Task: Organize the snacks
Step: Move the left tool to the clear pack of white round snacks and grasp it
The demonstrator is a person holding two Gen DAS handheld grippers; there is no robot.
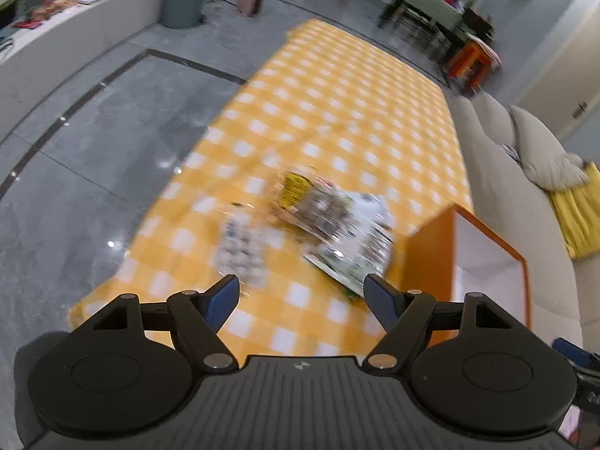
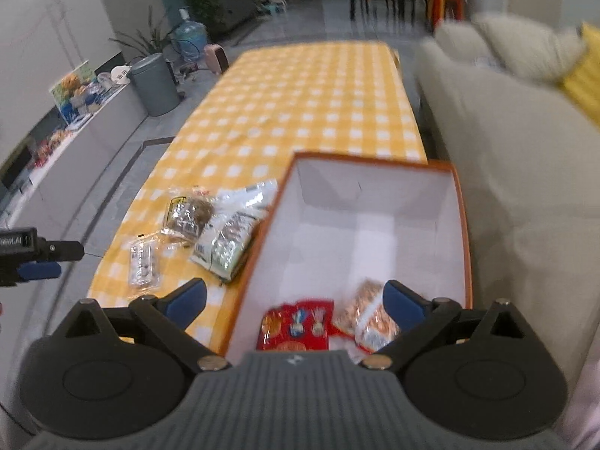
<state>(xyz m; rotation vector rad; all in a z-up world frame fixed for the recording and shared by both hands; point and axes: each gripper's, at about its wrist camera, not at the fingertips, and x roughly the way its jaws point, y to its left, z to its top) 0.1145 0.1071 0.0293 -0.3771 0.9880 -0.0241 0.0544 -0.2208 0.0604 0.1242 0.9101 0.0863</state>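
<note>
Right wrist view: my right gripper (image 2: 294, 302) hangs spread over the orange box (image 2: 463, 232) at the worktop (image 2: 300, 93) edge. Left gripper (image 1: 302, 300), spread, empty, faces loose snack packets (image 1: 337, 225) beside that box.

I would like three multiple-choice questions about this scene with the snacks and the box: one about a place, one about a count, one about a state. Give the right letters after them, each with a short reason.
1. Where does the red snack pack lie?
A. inside the orange box
B. on the sofa
C. on the floor

2. How many snack packs lie inside the box?
A. none
B. two
C. five

3. How do the jaws of the right gripper stand?
A. shut on a pack
B. open, holding nothing
C. shut on the box rim

Answers:
1 A, the red pack rests on the white bottom of the box.
2 B, only the red pack and the orange-patterned pack show there.
3 B, the blue pads stand wide apart over the box with nothing between them.
</note>
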